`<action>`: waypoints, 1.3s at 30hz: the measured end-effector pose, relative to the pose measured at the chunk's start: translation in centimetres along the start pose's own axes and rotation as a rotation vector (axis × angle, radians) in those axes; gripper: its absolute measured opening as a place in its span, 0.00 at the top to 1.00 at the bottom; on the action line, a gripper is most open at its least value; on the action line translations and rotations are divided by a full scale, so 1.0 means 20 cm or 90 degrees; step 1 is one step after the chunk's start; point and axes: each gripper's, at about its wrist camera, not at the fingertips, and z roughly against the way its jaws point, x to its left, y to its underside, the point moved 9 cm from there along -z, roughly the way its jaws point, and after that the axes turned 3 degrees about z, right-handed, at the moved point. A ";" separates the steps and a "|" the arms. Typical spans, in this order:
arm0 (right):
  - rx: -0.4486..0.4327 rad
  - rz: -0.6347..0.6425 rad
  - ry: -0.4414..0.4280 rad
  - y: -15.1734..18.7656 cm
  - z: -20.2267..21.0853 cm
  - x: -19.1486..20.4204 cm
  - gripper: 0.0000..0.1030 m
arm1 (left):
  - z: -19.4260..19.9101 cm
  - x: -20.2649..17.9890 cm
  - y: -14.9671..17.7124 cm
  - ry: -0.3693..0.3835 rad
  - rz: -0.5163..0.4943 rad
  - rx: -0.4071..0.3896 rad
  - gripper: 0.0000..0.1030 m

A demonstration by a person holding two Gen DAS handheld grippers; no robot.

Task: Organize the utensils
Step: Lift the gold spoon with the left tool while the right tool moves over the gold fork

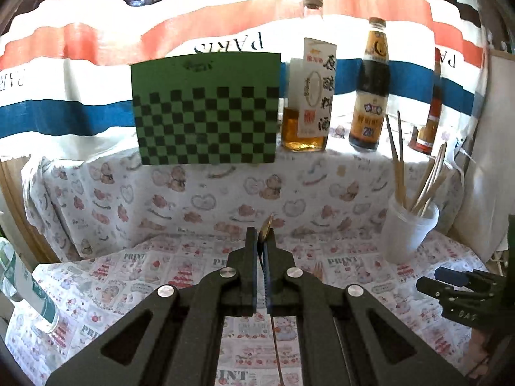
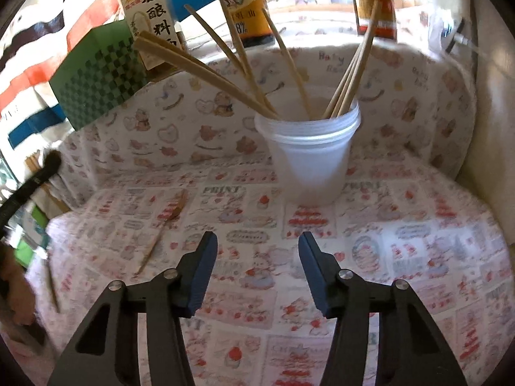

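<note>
The left gripper [image 1: 263, 234] is pressed together on a thin golden metal utensil [image 1: 267, 225]; its blurred tip suggests a spoon. The right gripper [image 2: 257, 251] stands spread, with only the printed cartoon tablecloth [image 2: 402, 241] between its blue pads. At twelve o'clock from it, near, stands a white translucent plastic cup [image 2: 309, 160] holding pale wooden chopsticks [image 2: 238, 61]. At ten o'clock a wooden spoon [image 2: 164, 228] lies flat on the cloth. Behind are a green checkered box [image 1: 206, 109], sauce bottles [image 1: 370, 90] and a striped cloth backdrop [image 1: 96, 41].
</note>
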 end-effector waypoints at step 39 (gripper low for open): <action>0.011 0.029 0.036 0.02 -0.01 0.02 0.46 | 0.04 0.05 0.01 0.045 0.086 0.020 0.97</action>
